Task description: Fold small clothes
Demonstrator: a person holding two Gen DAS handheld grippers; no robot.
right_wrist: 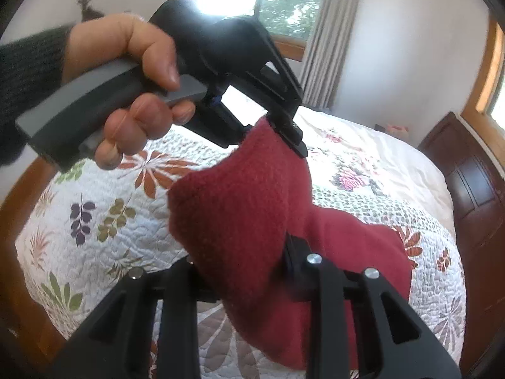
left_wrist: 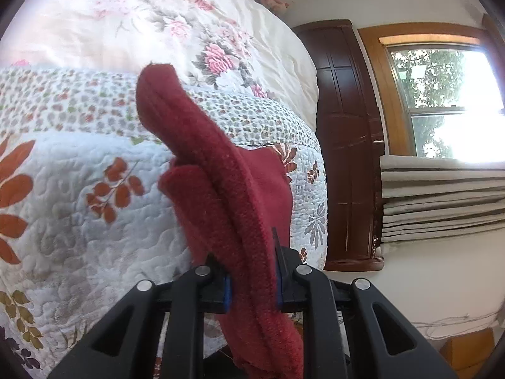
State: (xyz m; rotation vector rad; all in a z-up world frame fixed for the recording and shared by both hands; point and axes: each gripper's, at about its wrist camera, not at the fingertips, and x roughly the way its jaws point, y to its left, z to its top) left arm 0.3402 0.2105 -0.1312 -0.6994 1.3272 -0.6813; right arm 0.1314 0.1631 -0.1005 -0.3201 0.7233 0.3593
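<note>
Cloth (left_wrist: 221,189) of dark red fleece hangs in the air above the bed (left_wrist: 79,221), held between both tools. The left claw (left_wrist: 252,284) is pressed together on a thick bunched edge of it. The right claw (right_wrist: 252,271) pinches another part, though the cloth covers its tips in the right wrist view. In that view the left claw (right_wrist: 277,129) grips the top corner, with a hand (right_wrist: 126,72) on its grey handle.

The risk, in my opinion, is that the thick roll slips out of one claw, because several layers are squeezed together and fleece is soft. Then the cloth drops crumpled on the quilt. Also, if both claws pull apart unevenly, the fold becomes crooked.
</note>
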